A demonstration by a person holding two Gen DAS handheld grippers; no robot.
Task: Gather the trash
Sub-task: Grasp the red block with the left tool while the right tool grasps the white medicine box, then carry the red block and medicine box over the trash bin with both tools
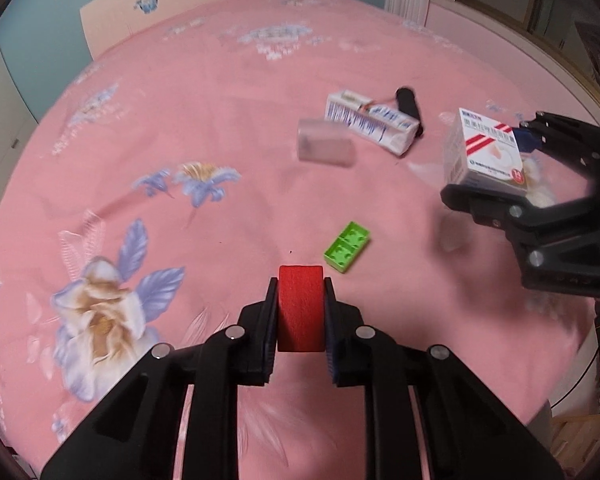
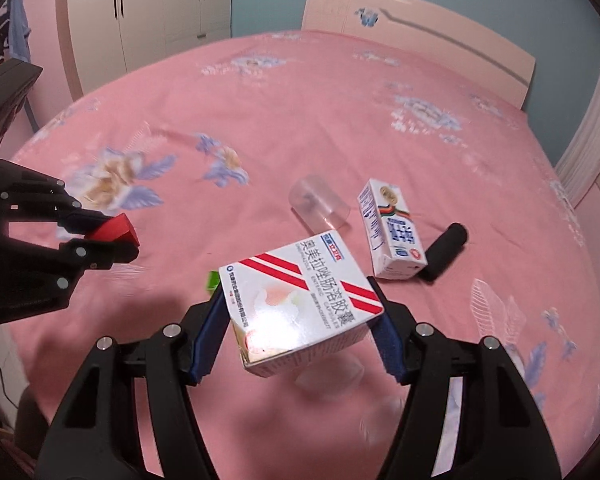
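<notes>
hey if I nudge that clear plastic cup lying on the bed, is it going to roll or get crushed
The clear plastic cup lies on its side on the pink bedsheet, so a sideways nudge would probably roll it, likely in a curve if it tapers. Its see-through walls look thin, so it is probably very light and may buckle under a firm squeeze. The soft sheet should slow it.

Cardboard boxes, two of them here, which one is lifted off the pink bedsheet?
The white medicine box with red diagonal stripes, clamped in the right gripper. The blue-printed white carton lies on the sheet.

Pink floral bedspread (image 2: 300,92); cream headboard (image 2: 440,28) (wardrobe (image 2: 140,4) behind).
</notes>
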